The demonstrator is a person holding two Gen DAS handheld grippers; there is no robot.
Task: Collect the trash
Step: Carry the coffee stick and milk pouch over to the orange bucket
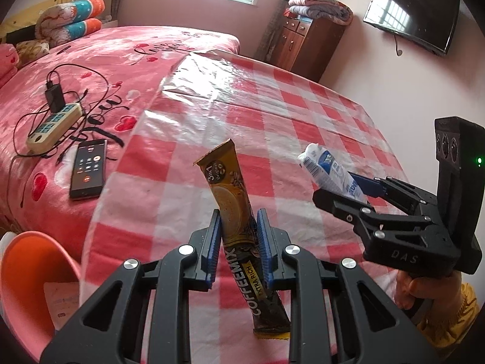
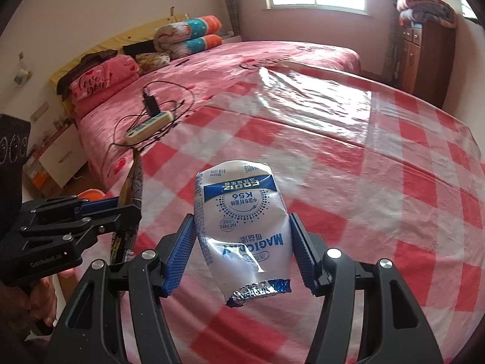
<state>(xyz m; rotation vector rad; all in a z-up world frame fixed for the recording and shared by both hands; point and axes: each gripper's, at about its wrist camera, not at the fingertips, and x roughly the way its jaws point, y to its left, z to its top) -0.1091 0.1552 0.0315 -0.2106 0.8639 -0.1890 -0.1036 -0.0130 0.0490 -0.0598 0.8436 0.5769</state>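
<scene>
Held a coffee sachet in the left gripper, with the jaws drawn in as far as they go and the pads pressed on its two long edges at about mid-length. Found it nearly upright between the pads, top leaning away and left, bottom end hanging below the jaws and toward the camera, clear of the table. Judged it light, thin and glossy. Expected it to stay stiff enough along its length but to swivel or slip under a loose pinch. Reckoned the middle the right place to hold it.

Held a crumpled white-and-blue pouch in the right gripper, jaws part-way closed and pressing its sides near the middle. Noted its rounded end pointing forward past the fingertips and its torn foil end sagging back under the jaws. Judged it soft, crushed and probably empty, so nearly weightless and easily squashed further. Thought a mid-body squeeze safer than the slick foil lip.

Saw both grippers side by side above the table, each with its piece lifted off the checked plastic cover. Spotted an orange bin low and to the left of the left gripper, past the table edge, with some paper inside. Took that as the likely place for both pieces. Noticed a phone and a power strip further left on the bed.
</scene>
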